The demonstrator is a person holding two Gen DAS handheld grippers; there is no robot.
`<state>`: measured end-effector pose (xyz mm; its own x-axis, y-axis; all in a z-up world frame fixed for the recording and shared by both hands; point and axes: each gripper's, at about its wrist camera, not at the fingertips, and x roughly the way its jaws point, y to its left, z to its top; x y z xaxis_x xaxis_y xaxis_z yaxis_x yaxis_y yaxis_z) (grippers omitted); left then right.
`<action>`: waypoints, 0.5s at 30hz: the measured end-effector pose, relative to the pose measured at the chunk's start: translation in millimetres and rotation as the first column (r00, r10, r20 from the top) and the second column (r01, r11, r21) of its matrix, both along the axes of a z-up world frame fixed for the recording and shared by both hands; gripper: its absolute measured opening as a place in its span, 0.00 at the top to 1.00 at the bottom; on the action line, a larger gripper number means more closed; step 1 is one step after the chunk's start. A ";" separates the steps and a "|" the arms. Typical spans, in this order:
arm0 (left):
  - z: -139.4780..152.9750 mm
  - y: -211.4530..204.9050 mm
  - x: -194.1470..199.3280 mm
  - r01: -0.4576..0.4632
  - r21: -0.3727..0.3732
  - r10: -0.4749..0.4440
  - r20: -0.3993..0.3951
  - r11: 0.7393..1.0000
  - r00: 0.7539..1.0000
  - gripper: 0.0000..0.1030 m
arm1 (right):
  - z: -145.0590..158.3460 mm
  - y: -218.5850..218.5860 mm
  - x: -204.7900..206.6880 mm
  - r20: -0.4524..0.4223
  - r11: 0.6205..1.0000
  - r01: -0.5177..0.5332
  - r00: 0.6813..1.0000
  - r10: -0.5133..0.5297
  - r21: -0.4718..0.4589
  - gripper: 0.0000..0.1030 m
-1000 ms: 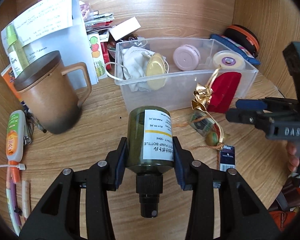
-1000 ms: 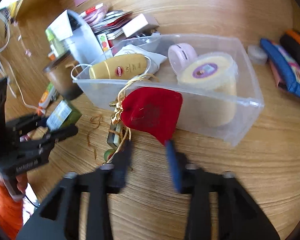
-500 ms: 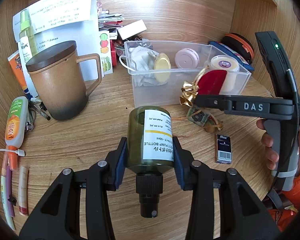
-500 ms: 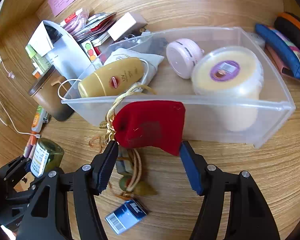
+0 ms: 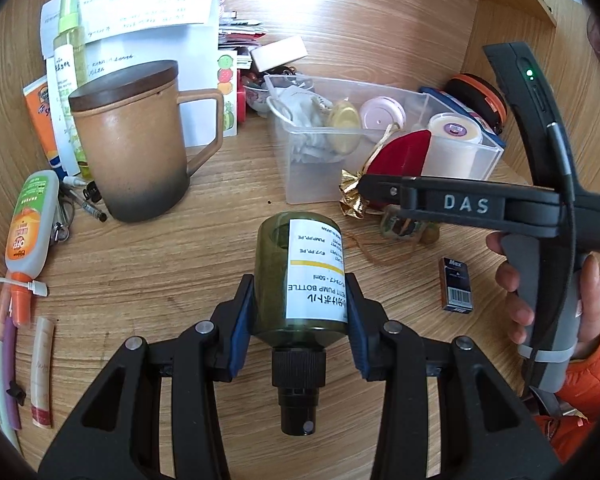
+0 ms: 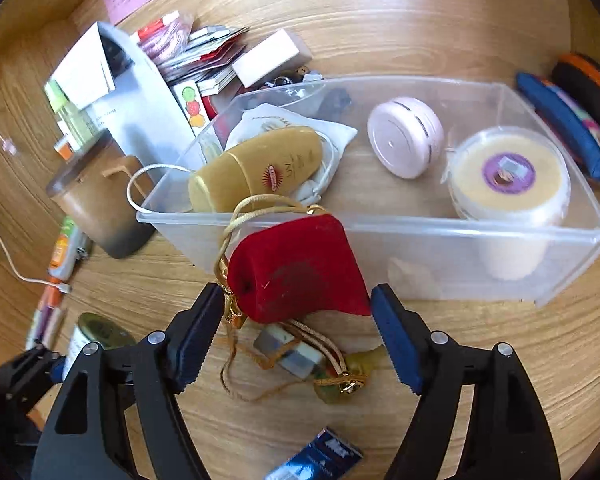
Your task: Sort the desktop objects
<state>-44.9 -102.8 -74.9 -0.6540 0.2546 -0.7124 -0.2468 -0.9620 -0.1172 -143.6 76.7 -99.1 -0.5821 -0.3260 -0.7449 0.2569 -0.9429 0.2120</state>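
On the wooden bench [image 5: 172, 248], the left tongs [image 5: 300, 316] clamp a dark green pump bottle [image 5: 300, 280] by its body, the black pump cap pointing back at the camera and the bottle's base toward 12 o'clock. From that bottle, a lidded brown mug [image 5: 132, 140] stands at 10 o'clock, an orange-capped repellent tube [image 5: 30, 224] lies at 9 o'clock beside a white cable, and a small blue staple box [image 5: 455, 285] lies at 3 o'clock. The clear plastic bin [image 6: 380, 236] sits at 1 o'clock of the bottle in the left wrist view. In the right wrist view the bin holds a gold sunscreen bottle [image 6: 260, 168] lying on a white drawstring pouch [image 6: 332, 136] at its left end, a pink round case [image 6: 406, 140] in the middle and a cream tub with a purple sticker [image 6: 508, 176] at its right end. The right tongs [image 6: 296, 332] are spread wide, their blue pads on either side of a red velvet pouch [image 6: 296, 272] without pressing it; the pouch leans against the bin's near wall, its gold cord looping up over the rim. Directly below the pouch, between the pads, a small glass bottle with gold-threaded charms [image 6: 300, 356] lies on the bench. Papers, packets and a white box crowd the bench at 11 o'clock of the bin.
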 end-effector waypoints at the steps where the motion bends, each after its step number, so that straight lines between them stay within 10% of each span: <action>1: -0.5 -1.2 -0.1 0.001 0.002 -0.001 0.001 1.000 1.000 0.60 | -0.7 -3.9 0.3 -0.012 1.000 -0.008 1.000 0.008 0.012 0.30; 7: -1.7 -4.2 -2.6 -0.001 0.007 0.001 0.008 1.000 1.000 0.60 | -2.6 -16.7 10.6 -0.064 0.995 -0.077 0.995 0.080 0.061 0.59; 9: -0.6 -3.7 -2.9 0.000 0.011 0.000 0.006 1.000 1.000 0.60 | -0.9 -17.6 15.4 -0.071 0.991 -0.124 0.989 0.128 0.058 0.84; 15: 5.3 0.2 -3.1 -0.007 0.013 0.007 -0.001 1.000 1.000 0.60 | 14.0 -16.3 30.3 -0.133 0.979 -0.173 0.973 0.187 0.112 0.85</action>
